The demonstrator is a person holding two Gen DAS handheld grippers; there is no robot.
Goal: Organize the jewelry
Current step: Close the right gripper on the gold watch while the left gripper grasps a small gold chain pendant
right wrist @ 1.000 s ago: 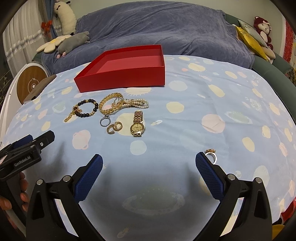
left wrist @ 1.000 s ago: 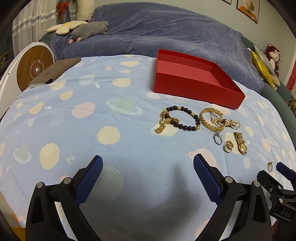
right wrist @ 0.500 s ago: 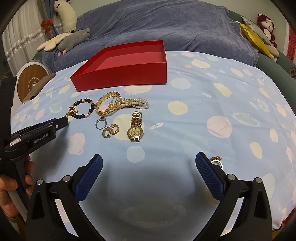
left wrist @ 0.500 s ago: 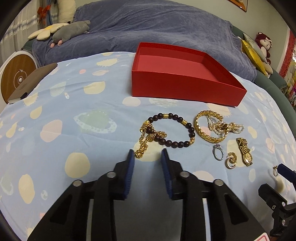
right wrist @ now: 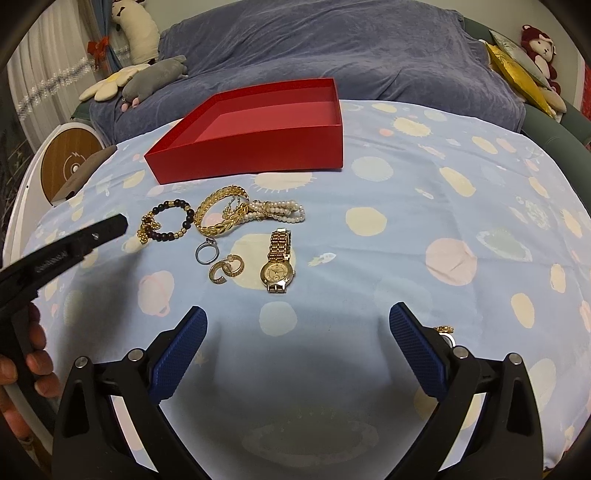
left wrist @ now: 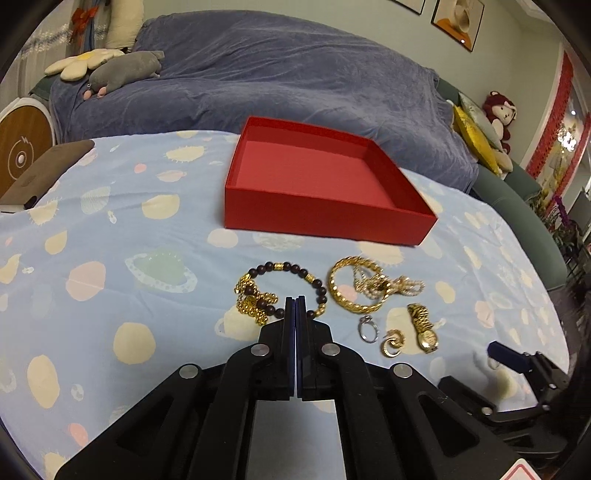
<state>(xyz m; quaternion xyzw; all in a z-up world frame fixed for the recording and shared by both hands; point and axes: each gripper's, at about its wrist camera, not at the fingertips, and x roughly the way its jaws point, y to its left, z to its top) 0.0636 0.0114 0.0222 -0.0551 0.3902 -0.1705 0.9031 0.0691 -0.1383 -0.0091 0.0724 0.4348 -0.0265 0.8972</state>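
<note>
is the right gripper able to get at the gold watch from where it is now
Probably yes. The right gripper is open with nothing between its pads, and the gold watch lies flat on bare cloth just ahead of it. The earrings sit apart from it, and the left gripper is further left.

A home: blanket-draped sofa (left wrist: 295, 81), plush toys (left wrist: 125, 70), framed pictures (left wrist: 458, 20).

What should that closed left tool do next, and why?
Probably open again: the left tool is shut with nothing visibly gripped, tips over the dark-beaded bracelet, which lies on the spotted blue cloth; the red cardboard box is empty.
</note>
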